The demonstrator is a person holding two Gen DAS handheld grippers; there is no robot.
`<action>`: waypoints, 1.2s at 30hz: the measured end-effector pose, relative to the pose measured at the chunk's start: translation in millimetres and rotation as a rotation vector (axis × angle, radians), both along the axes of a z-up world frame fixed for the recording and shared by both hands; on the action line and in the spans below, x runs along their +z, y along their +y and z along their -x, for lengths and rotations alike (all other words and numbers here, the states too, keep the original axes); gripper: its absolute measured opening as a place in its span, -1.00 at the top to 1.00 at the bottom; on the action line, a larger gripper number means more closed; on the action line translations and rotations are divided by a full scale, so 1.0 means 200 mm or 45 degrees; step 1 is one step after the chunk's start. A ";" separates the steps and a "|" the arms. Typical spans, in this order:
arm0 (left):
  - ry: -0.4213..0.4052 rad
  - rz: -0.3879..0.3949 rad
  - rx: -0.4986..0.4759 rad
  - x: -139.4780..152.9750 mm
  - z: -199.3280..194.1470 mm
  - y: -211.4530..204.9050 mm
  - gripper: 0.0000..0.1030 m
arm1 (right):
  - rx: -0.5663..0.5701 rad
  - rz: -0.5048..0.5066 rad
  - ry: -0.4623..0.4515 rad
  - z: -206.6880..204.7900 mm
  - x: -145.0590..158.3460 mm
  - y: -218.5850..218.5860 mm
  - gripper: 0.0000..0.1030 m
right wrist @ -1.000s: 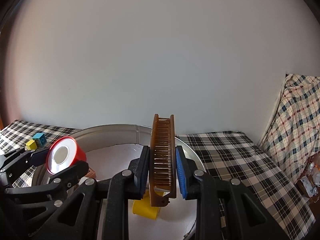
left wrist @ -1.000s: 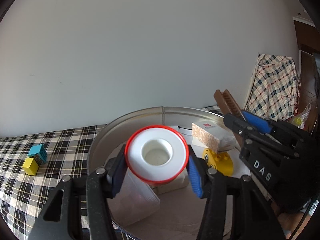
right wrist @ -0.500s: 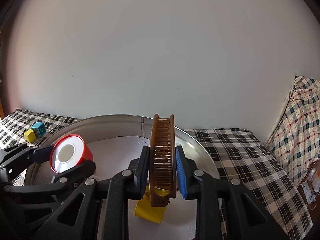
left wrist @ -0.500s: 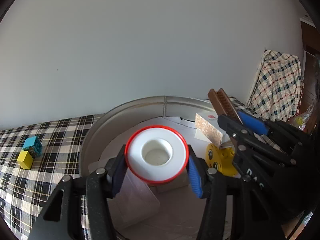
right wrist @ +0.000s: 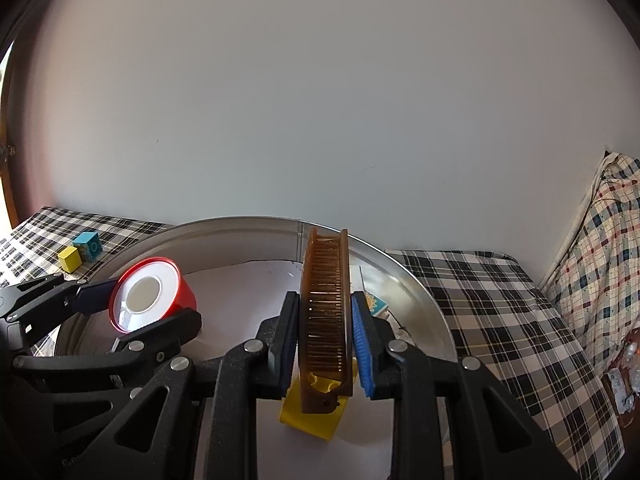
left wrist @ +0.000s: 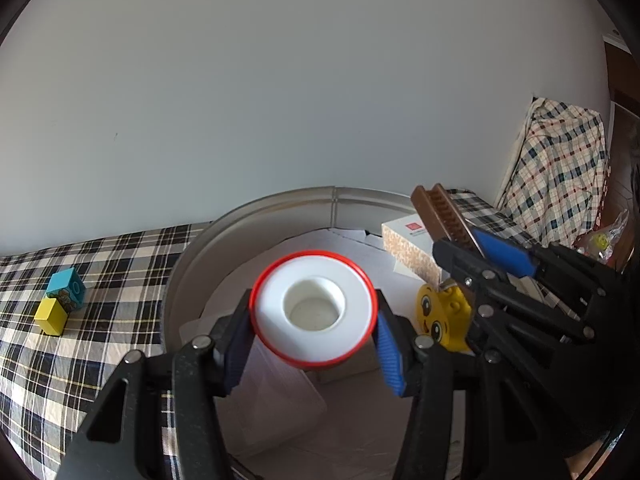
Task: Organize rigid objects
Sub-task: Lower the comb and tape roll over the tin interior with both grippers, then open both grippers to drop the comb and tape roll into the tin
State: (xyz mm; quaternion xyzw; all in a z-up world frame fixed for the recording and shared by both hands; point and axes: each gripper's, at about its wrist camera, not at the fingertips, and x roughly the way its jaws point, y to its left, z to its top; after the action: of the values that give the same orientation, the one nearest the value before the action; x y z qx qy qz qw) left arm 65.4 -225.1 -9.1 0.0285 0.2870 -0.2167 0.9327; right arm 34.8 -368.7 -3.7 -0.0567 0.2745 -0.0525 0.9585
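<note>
Red-rimmed and white-faced, a round cup [left wrist: 314,312] sits clamped between the pads of the left tool [left wrist: 314,334], held above the metal basin [left wrist: 280,210]. The right tool [right wrist: 325,340] pinches a brown folding comb [right wrist: 325,304] upright, also over the basin. Below the tools the basin already holds a yellow smiley toy [left wrist: 440,316], a white box [left wrist: 408,244] and a clear lidded container [left wrist: 276,396]. Out left of both tools, a yellow cube [left wrist: 50,316] and a teal cube [left wrist: 66,288] wait on the checked cloth [left wrist: 100,280]. Sorting looks partly done; both held items need setting down.
</note>
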 end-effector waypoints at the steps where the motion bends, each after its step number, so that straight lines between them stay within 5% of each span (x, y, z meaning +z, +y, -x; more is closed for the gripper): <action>1: 0.002 0.000 0.000 0.00 0.00 0.00 -0.05 | 0.000 0.001 0.001 0.00 0.00 0.00 0.46; 30: 0.009 -0.033 0.004 0.00 -0.01 -0.02 -0.05 | -0.034 -0.066 0.005 0.01 0.03 -0.05 0.45; 33: 0.046 -0.033 0.002 0.00 -0.02 -0.04 -0.05 | -0.094 -0.156 -0.041 0.03 0.06 -0.13 0.04; 35: 0.085 -0.048 -0.001 -0.01 -0.03 -0.06 -0.06 | -0.160 -0.232 -0.104 0.06 0.08 -0.19 -0.49; 36: 0.082 -0.052 -0.007 -0.01 -0.03 -0.07 -0.16 | -0.185 -0.293 -0.165 0.09 0.10 -0.22 -0.53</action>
State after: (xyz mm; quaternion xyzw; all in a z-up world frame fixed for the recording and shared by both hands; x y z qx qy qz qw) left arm 72.3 -238.3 -10.3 0.0414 0.3212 -0.2142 0.9215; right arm 16.1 -413.3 15.4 0.0771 0.2198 -0.0933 0.9680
